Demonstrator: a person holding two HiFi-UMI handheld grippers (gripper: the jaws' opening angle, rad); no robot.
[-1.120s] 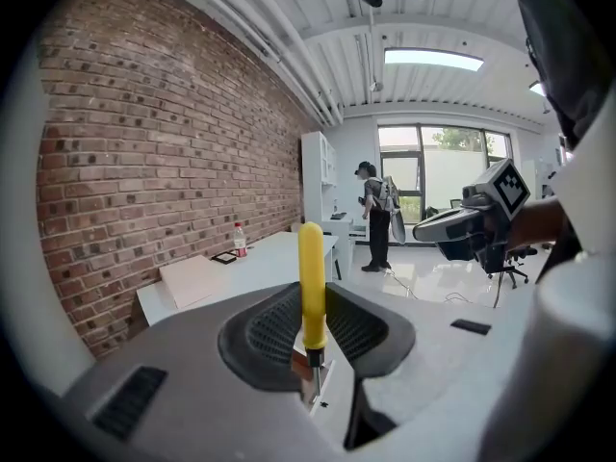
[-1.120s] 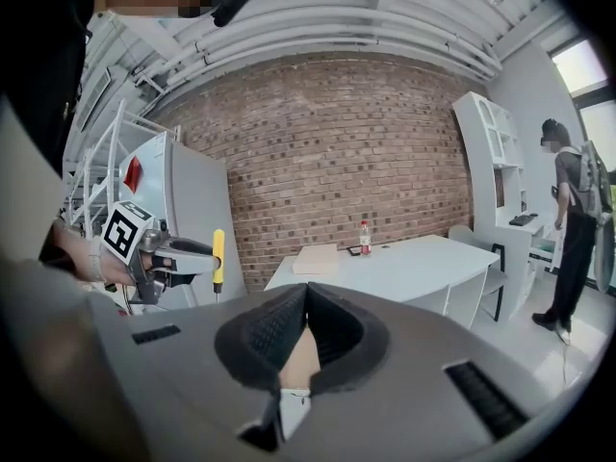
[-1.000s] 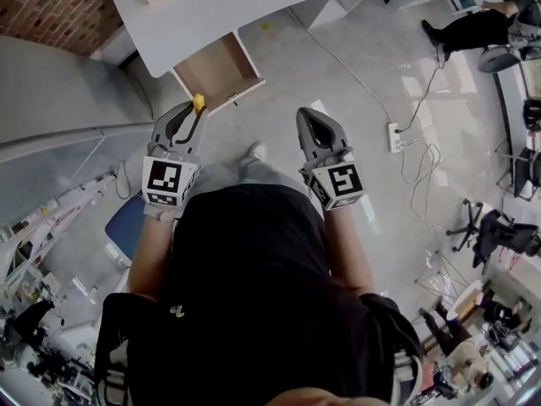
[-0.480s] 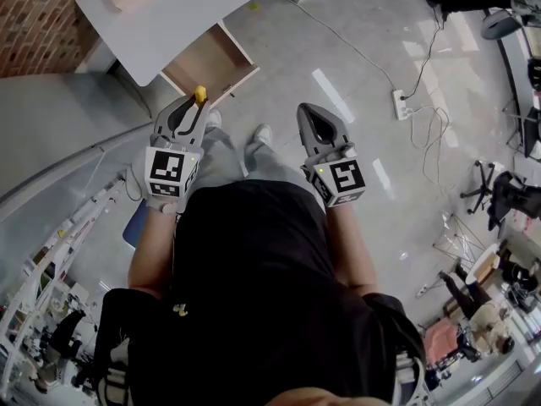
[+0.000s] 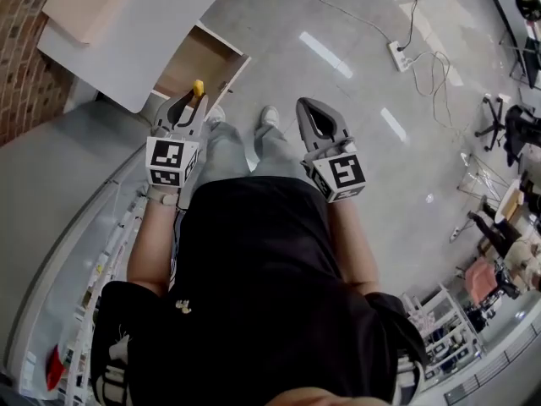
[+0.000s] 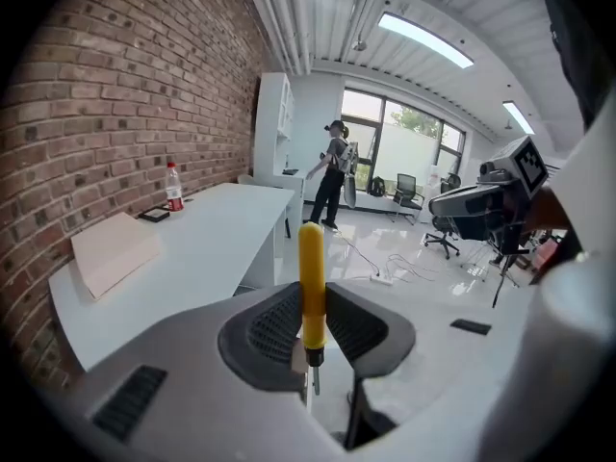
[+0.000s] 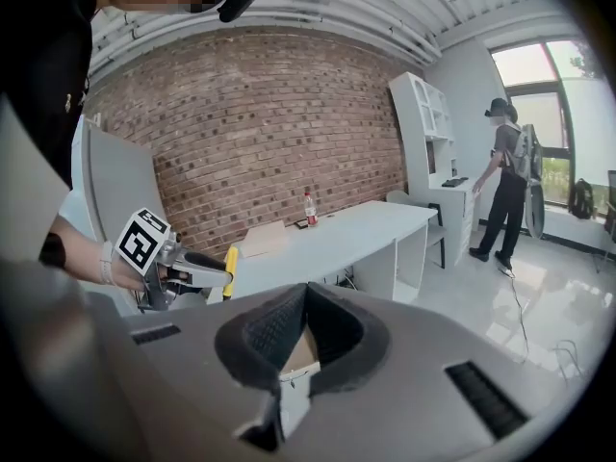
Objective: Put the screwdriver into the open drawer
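Observation:
The screwdriver [image 5: 198, 88] has a yellow handle and a short metal tip. My left gripper [image 5: 195, 101] is shut on it, and the handle sticks out past the fingertips. In the left gripper view the screwdriver [image 6: 311, 292] stands upright between the dark pads. The open drawer [image 5: 190, 62], wooden inside, juts from under the white desk [image 5: 144, 24], just beyond the left gripper's tip. My right gripper [image 5: 307, 106] is shut on nothing, out over the floor to the right of the drawer. In the right gripper view, the left gripper [image 7: 197, 269] shows with the screwdriver [image 7: 231, 262].
A flat tan box [image 5: 84, 2] lies on the desk against the brick wall. The person's shoes [image 5: 269, 117] stand on the glossy floor below the grippers. A power strip with cables [image 5: 399, 56] lies at the right. A person [image 6: 334, 173] stands far off by the windows.
The head view has swung, and the desk and drawer now sit nearer the left gripper's tip. The left gripper keeps its hold on the screwdriver and the right stays shut.

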